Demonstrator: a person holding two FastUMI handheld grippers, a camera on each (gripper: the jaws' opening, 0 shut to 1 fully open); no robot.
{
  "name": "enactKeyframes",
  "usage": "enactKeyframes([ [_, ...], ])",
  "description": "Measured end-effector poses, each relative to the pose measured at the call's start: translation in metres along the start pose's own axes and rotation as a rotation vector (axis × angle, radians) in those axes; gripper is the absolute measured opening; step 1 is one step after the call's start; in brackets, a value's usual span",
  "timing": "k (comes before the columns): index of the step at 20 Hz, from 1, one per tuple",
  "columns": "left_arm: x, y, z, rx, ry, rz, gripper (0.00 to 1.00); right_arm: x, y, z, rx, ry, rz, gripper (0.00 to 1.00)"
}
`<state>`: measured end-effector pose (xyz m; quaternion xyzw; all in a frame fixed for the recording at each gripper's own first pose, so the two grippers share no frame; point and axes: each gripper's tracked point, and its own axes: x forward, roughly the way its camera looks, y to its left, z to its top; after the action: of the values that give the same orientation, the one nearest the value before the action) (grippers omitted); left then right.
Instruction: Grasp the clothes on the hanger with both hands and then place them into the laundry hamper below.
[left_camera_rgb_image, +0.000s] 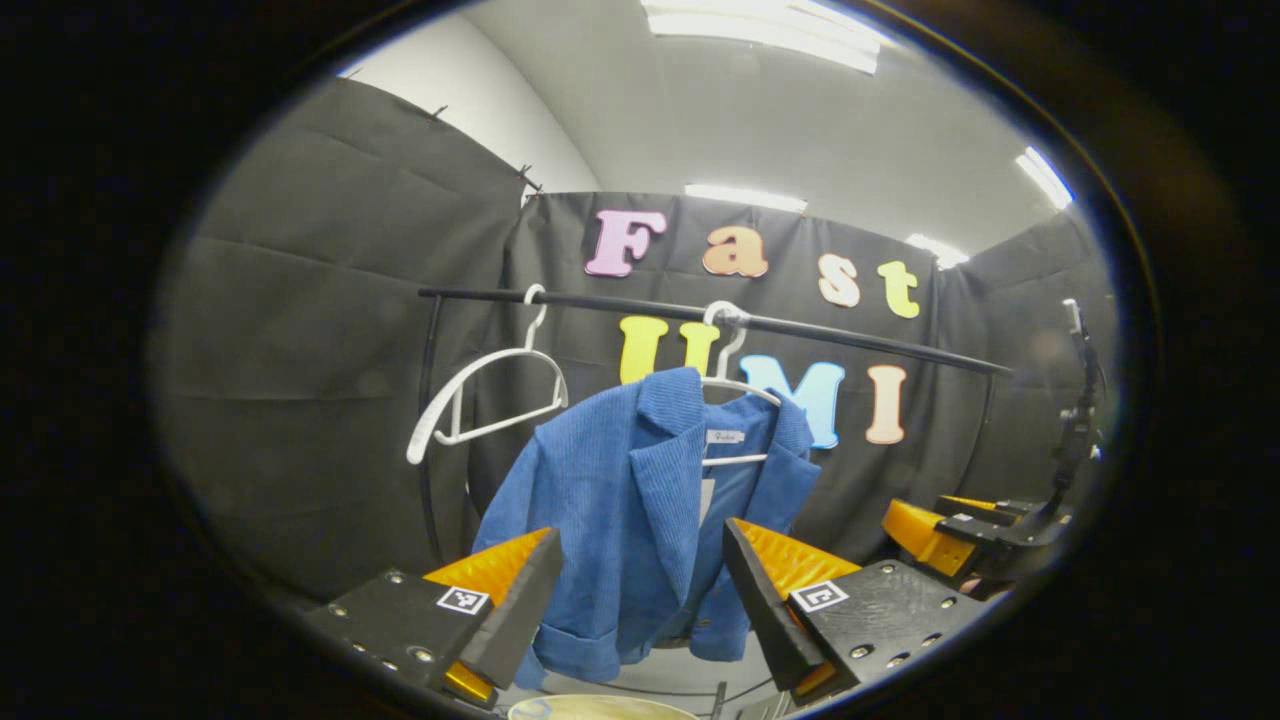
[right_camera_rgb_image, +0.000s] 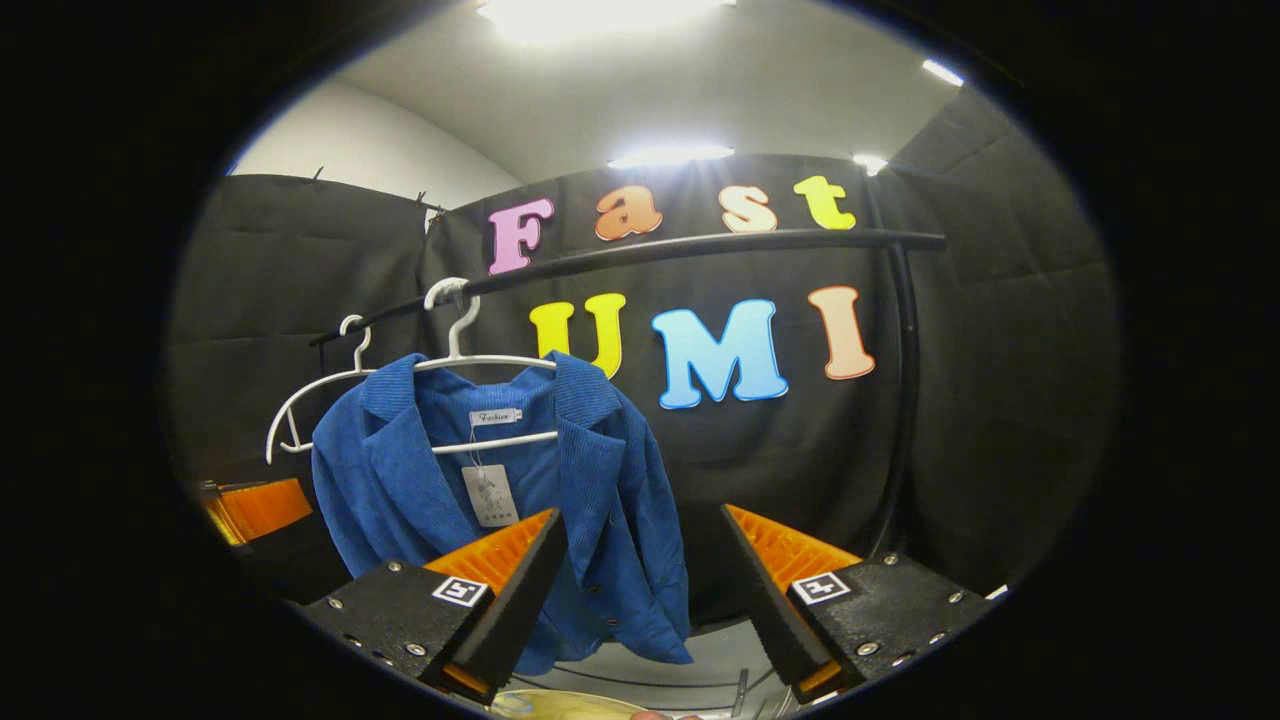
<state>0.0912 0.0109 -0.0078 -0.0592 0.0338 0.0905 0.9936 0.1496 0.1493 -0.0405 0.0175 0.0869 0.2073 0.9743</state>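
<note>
Gripper (left_camera_rgb_image: 640, 600) gap, empty hanger (left_camera_rgb_image: 480, 400) beside jacket (left_camera_rgb_image: 620, 500)

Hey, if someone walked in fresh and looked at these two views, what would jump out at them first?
A bright blue corduroy jacket hangs on a white hanger from the black rail. Beside it an empty white hanger dangles. Up close, each open orange-and-black claw, left claw and right claw, points at the jacket.

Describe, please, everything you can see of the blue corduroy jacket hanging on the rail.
The blue ribbed corduroy jacket hangs open-fronted on a white plastic hanger hooked over the black metal rail. It has wide lapels, dark buttons, cuffed sleeves, a neck label and a swing tag. Neither open gripper touches it; it hangs beyond the left gripper and the right gripper.
</note>
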Motion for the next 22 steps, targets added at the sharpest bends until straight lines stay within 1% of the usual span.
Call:
enactKeyframes([
  [4,0.023,-0.01,-0.003,-0.023,0.002,0.032,0.93,0.03,0.004,-0.011,0.025,0.04,0.075,0.94],
  [8,0.058,-0.019,-0.017,0.014,0.034,0.072,0.93,0.059,0.008,-0.019,0.059,0.076,0.136,0.94],
  [11,0.081,-0.026,-0.03,0.006,0.076,0.087,0.93,0.083,0.013,-0.021,0.096,0.089,0.176,0.94],
  [14,0.101,-0.027,-0.034,0.024,0.089,0.124,0.93,0.106,0.021,-0.028,0.121,0.116,0.216,0.95],
  [15,0.107,-0.028,-0.034,0.032,0.088,0.132,0.93,0.112,0.024,-0.029,0.127,0.123,0.228,0.92],
  [16,0.113,-0.031,-0.034,0.04,0.089,0.14,0.93,0.119,0.026,-0.03,0.129,0.128,0.241,0.91],
  [17,0.118,-0.033,-0.035,0.045,0.094,0.148,0.93,0.125,0.029,-0.032,0.129,0.131,0.253,0.95],
  [19,0.127,-0.034,-0.039,0.048,0.1,0.167,0.93,0.134,0.035,-0.036,0.128,0.138,0.275,0.95],
  [22,0.141,-0.029,-0.042,0.068,0.11,0.239,0.93,0.139,0.042,-0.041,0.141,0.149,0.3,0.95],
])
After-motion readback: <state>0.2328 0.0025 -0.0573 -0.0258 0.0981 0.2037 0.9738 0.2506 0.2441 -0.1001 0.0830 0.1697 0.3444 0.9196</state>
